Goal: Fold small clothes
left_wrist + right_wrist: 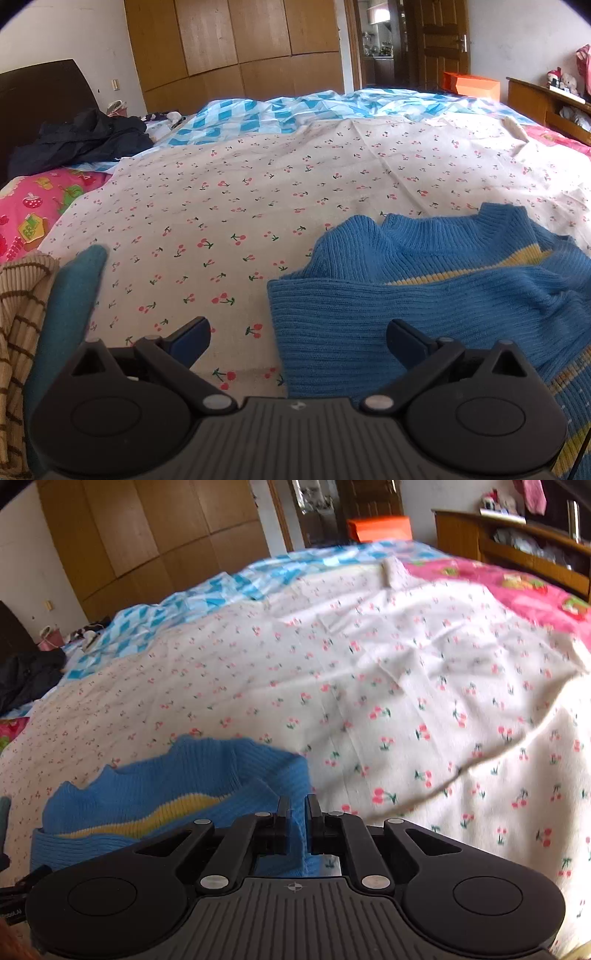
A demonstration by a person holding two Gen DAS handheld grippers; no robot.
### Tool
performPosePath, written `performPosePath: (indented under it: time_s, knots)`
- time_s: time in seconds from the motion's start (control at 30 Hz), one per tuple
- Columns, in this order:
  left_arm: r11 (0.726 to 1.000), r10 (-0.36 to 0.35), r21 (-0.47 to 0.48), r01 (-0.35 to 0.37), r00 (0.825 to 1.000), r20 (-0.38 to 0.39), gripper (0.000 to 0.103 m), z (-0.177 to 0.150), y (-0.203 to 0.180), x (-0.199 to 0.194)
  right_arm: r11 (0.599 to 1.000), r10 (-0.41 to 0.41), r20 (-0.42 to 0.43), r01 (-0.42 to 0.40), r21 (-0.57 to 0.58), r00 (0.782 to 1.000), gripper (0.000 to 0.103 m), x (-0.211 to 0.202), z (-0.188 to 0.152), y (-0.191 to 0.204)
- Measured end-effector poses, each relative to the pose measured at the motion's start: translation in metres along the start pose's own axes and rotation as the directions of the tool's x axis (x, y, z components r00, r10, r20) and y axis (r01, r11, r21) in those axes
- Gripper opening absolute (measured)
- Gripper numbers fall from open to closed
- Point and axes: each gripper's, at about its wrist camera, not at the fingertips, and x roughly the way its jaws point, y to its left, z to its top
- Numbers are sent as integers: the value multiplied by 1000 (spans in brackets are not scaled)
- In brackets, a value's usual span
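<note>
Right wrist: tongs (298, 814) pinch blue sweater (147, 794) edge.

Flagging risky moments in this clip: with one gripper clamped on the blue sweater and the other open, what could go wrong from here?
1. The right gripper pinches only a thin edge of the blue sweater; the ribbed knit may slip out or stretch when pulled.
2. The left gripper is open and holds nothing, so a one-sided pull could bunch the sweater.
3. Dragging might wrinkle the cherry-print sheet underneath.
</note>
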Motion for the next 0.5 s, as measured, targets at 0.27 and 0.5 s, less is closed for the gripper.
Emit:
performPosePath:
  time_s: [0.27,0.5]
  knots:
    - [1000,13,-7,-14,998,-64,103,1,2,16,998,-5,-166,15,59,986,12,51,-3,-15]
    - [998,10,-55,-13,998,-61,103,5,14,9,987,155,-99,-157,-15,983,16,22,21,30]
